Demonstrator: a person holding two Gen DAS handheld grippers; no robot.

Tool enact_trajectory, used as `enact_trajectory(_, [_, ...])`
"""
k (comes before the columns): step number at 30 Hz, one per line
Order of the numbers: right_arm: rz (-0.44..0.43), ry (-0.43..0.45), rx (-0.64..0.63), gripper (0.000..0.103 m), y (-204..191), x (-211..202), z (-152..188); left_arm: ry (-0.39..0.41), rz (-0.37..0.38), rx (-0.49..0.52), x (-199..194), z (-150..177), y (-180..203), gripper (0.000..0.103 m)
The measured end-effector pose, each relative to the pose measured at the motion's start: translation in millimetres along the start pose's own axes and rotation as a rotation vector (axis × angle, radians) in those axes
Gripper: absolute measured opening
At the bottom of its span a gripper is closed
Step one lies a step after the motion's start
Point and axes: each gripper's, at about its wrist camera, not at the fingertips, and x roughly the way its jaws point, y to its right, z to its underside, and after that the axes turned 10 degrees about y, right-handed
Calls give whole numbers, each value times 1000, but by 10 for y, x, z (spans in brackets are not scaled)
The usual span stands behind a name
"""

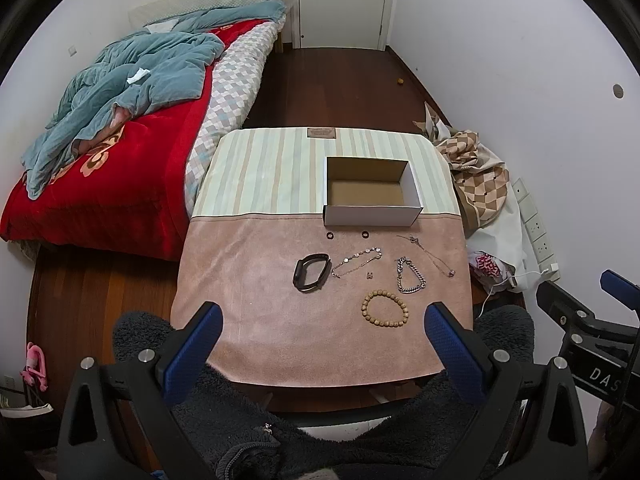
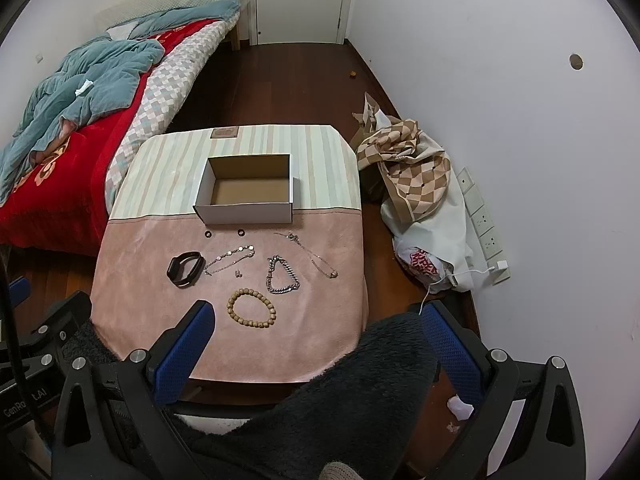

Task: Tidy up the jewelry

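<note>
An open, empty white cardboard box (image 1: 372, 212) (image 2: 244, 212) stands on the cloth-covered table (image 1: 260, 300) (image 2: 132, 288). In front of it lie two small black rings (image 1: 330, 235) (image 1: 364, 234), a black wristband (image 1: 311, 272) (image 2: 184, 268), a thin disc chain (image 1: 356, 261) (image 2: 230, 259), a small earring (image 1: 369, 275), a silver link bracelet (image 1: 410, 276) (image 2: 283, 274), a thin necklace (image 1: 434, 256) (image 2: 312, 254) and a wooden bead bracelet (image 1: 385, 308) (image 2: 252, 308). My left gripper (image 1: 325, 314) is open and empty near the table's front edge. My right gripper (image 2: 318, 312) is open and empty, at the front right.
A bed (image 1: 120, 152) with red and teal bedding stands left of the table. A heap of checked cloth and bags (image 2: 420, 184) lies right against the wall, beside a power strip (image 2: 484, 228). A door (image 2: 300, 0) is at the back. A dark fleece sleeve (image 2: 340, 400) lies below the grippers.
</note>
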Motion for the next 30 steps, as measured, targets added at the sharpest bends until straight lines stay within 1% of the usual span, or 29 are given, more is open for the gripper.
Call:
enact_trajectory(15, [-2, 12, 6, 103, 19, -59, 10, 14, 1, 3, -82, -42, 22, 103])
enact_trajectory(30, [-2, 26, 9, 103, 33, -123, 32, 28, 6, 4, -127, -7, 24, 103])
